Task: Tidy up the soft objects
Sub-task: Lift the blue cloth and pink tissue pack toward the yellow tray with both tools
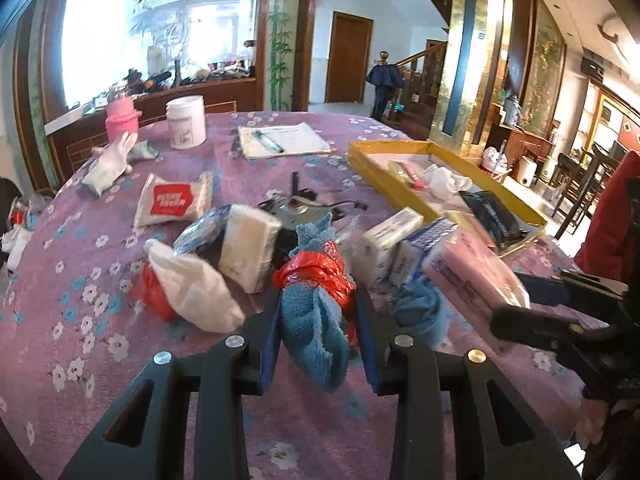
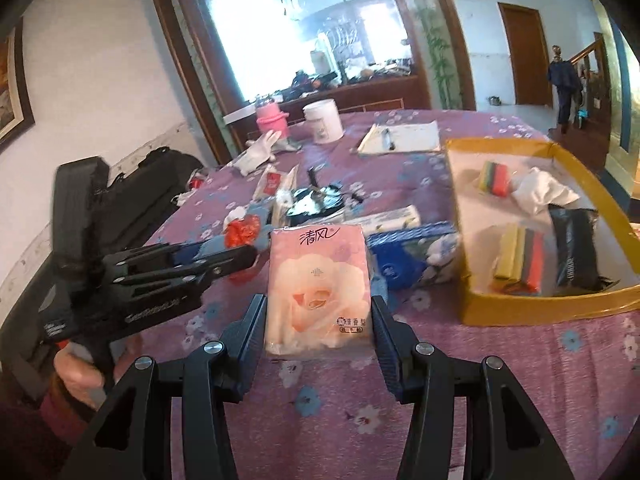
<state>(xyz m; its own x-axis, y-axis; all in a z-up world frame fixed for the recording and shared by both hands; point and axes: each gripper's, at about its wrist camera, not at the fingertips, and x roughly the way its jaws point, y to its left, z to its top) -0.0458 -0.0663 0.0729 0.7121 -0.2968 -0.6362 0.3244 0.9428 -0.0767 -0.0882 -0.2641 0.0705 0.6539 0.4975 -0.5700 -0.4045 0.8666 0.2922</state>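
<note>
My left gripper [image 1: 318, 312] is shut on a blue towel [image 1: 316, 320] wrapped in a red plastic bag [image 1: 316, 270], held over the purple flowered tablecloth [image 1: 80, 320]. My right gripper [image 2: 319, 314] is shut on a pink tissue pack [image 2: 318, 284] with a rose print; the pack also shows in the left wrist view [image 1: 476, 272]. The left gripper also shows in the right wrist view [image 2: 224, 258]. A yellow-rimmed tray [image 2: 540, 308] at the right holds coloured sponges [image 2: 520, 262], a dark pack [image 2: 574, 248] and a white cloth [image 2: 540, 190].
Loose on the cloth are white tissue packs [image 1: 248, 248], a blue tissue pack [image 2: 412, 256], a white bag [image 1: 192, 288], a red-labelled pack [image 1: 172, 202], gloves [image 1: 108, 164], a pink container [image 1: 122, 116], a white tub [image 1: 185, 121], a notepad with pen [image 1: 280, 140] and a dark metal part [image 1: 296, 208].
</note>
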